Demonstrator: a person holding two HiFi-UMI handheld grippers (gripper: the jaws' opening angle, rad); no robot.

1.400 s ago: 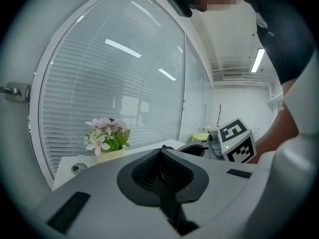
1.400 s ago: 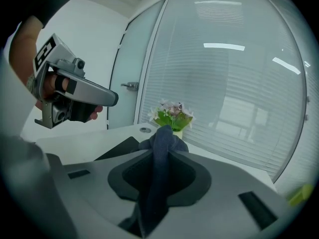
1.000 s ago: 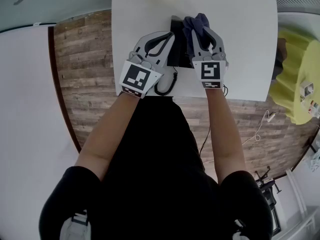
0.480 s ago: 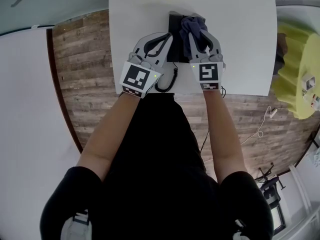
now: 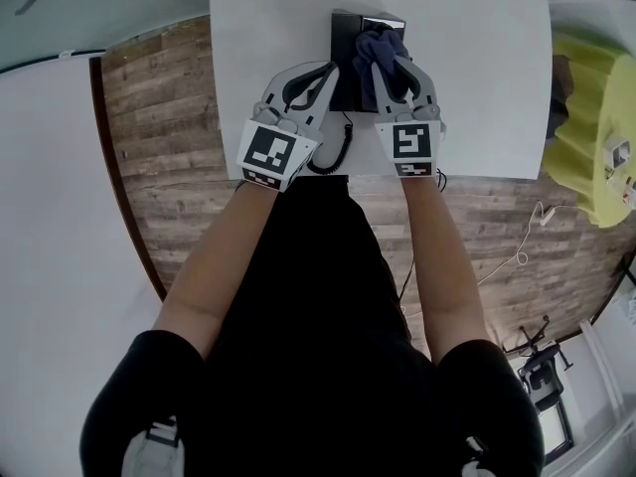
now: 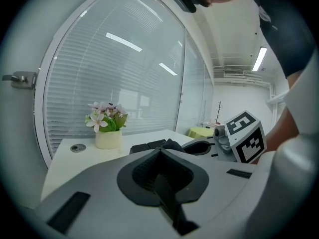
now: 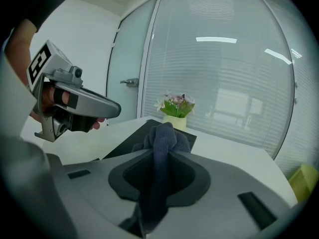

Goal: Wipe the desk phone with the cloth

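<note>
Flowers (image 6: 105, 114) in the far pot (image 6: 108, 139). Your right gripper (image 5: 395, 63) pinches the cloth (image 5: 383, 43) over the phone (image 5: 348, 38). Your left gripper (image 5: 330, 71) sits alongside, pressed together.

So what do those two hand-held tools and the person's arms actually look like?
The left gripper and right gripper are each a light grey plastic shell tapering to two curved jaws lined with black pads. At the rear of each sits a white cube printed with black square markers. The person wears a black short-sleeved top; the forearms are bare.
</note>
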